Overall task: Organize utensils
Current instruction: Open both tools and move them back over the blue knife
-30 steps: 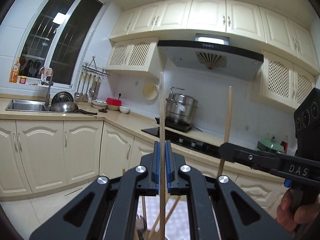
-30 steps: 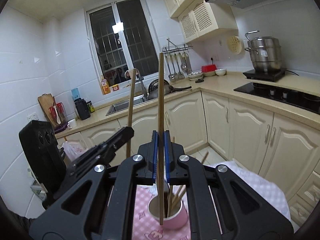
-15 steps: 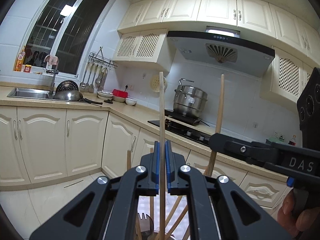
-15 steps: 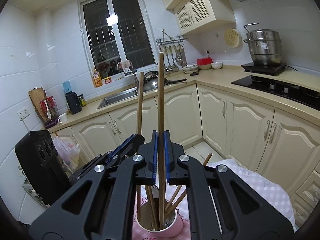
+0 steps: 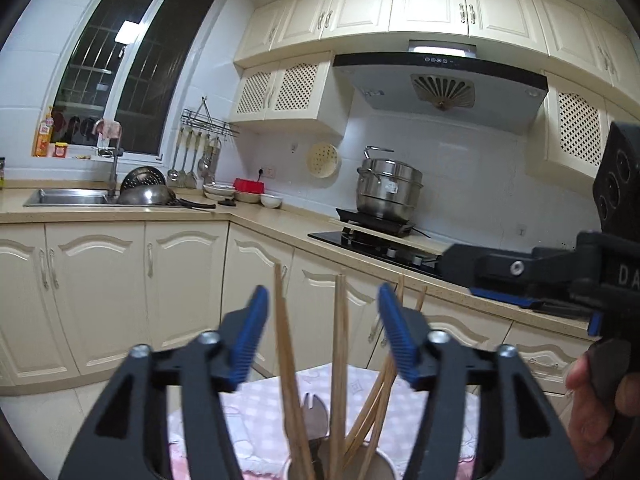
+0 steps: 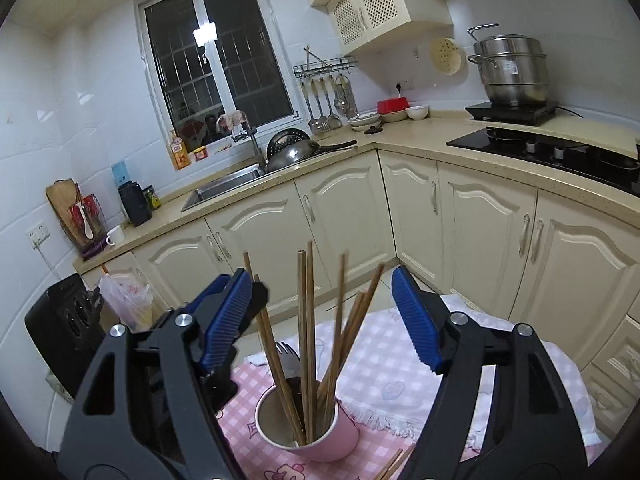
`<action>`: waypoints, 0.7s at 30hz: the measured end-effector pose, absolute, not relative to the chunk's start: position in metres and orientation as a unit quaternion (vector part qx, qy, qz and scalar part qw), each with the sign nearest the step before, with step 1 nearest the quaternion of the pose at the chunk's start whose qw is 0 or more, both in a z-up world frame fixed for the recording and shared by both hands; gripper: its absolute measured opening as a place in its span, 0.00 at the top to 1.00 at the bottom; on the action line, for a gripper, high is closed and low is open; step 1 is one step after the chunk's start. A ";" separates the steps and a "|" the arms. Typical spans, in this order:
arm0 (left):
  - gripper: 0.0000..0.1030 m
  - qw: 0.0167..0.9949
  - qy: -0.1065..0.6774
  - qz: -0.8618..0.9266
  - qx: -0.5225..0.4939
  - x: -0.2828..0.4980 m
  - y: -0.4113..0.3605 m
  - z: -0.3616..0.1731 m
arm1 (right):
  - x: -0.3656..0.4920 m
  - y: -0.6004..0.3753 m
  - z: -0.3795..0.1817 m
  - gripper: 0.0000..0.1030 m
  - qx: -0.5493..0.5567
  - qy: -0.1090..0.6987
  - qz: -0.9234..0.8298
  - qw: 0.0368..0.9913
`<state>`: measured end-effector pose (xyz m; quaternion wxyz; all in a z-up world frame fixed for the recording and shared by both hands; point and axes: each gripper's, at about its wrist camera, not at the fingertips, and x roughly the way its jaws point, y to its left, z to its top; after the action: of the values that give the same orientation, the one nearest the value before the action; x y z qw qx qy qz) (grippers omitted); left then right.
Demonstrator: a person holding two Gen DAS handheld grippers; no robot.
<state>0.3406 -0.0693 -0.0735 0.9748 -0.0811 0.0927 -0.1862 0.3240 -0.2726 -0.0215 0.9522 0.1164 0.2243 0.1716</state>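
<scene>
Both sets of jaws are spread wide and holding nothing! The left gripper (image 5: 322, 320) and the right gripper (image 6: 322, 304) hang above the pink cup (image 6: 320, 436), which stands upright on the pink checked cloth (image 6: 400, 360) covering the table. Wooden chopsticks (image 6: 306, 320) fan out of the cup beside a metal fork (image 6: 286, 356), and more chopsticks (image 6: 394, 466) lie on the cloth just beside it.

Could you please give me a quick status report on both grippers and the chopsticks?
Left gripper open, right gripper open. Chopsticks stand in pink cup with a fork. Nothing blocking.
</scene>
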 end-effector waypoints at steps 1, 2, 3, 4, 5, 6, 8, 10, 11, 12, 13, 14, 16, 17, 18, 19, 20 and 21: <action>0.26 0.975 0.093 -0.184 -0.080 0.339 -0.067 -0.072 | 0.322 -0.276 -0.020 0.19 0.120 0.222 0.168 0.953; 0.18 0.976 0.093 -0.182 -0.080 0.335 -0.064 -0.070 | 0.320 -0.280 -0.018 0.15 0.124 0.219 0.165 0.954; 0.12 0.976 0.095 -0.180 -0.077 0.331 -0.061 -0.067 | 0.317 -0.284 -0.017 0.08 0.129 0.215 0.160 0.955; 0.10 0.976 0.097 -0.178 -0.075 0.329 -0.060 -0.066 | 0.315 -0.289 -0.016 0.06 0.134 0.214 0.153 0.955; 0.06 0.977 0.102 -0.173 -0.069 0.324 -0.058 -0.063 | 0.312 -0.295 -0.015 0.06 0.140 0.214 0.145 0.956; 0.04 0.978 0.106 -0.170 -0.065 0.322 -0.056 -0.062 | 0.311 -0.298 -0.014 0.06 0.143 0.216 0.140 0.956; 0.04 0.978 0.118 -0.165 -0.055 0.316 -0.053 -0.059 | 0.308 -0.306 -0.015 0.06 0.150 0.221 0.129 0.955; 0.04 0.977 0.130 -0.162 -0.044 0.311 -0.052 -0.057 | 0.304 -0.312 -0.016 0.06 0.152 0.227 0.122 0.954; 0.04 0.977 0.135 -0.162 -0.040 0.308 -0.052 -0.057 | 0.303 -0.314 -0.017 0.06 0.154 0.230 0.119 0.954; 0.04 0.976 0.139 -0.162 -0.036 0.305 -0.051 -0.057 | 0.300 -0.317 -0.019 0.06 0.156 0.234 0.117 0.952; 0.04 0.976 0.142 -0.161 -0.033 0.302 -0.050 -0.057 | 0.299 -0.319 -0.020 0.06 0.157 0.237 0.116 0.952; 0.04 0.976 0.144 -0.162 -0.031 0.299 -0.050 -0.057 | 0.296 -0.321 -0.022 0.06 0.157 0.243 0.113 0.950; 0.04 0.975 0.148 -0.166 -0.027 0.294 -0.050 -0.057 | 0.293 -0.323 -0.025 0.06 0.158 0.248 0.113 0.949; 0.04 0.974 0.150 -0.166 -0.023 0.290 -0.050 -0.058 | 0.291 -0.324 -0.027 0.06 0.157 0.251 0.112 0.949; 0.04 0.974 0.153 -0.166 -0.021 0.288 -0.050 -0.059 | 0.290 -0.323 -0.029 0.06 0.157 0.256 0.109 0.947; 0.04 0.973 0.156 -0.168 -0.019 0.285 -0.051 -0.060 | 0.288 -0.325 -0.032 0.06 0.159 0.262 0.107 0.946; 0.04 0.973 0.158 -0.169 -0.018 0.284 -0.051 -0.061 | 0.286 -0.326 -0.035 0.06 0.160 0.265 0.107 0.945; 0.04 0.972 0.161 -0.169 -0.016 0.282 -0.051 -0.062 | 0.284 -0.328 -0.038 0.06 0.161 0.271 0.106 0.943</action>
<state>0.2824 -0.0512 -0.0620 0.9722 -0.0158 0.1614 -0.1689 0.2839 -0.3275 -0.0381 0.9432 0.1606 0.2708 0.1061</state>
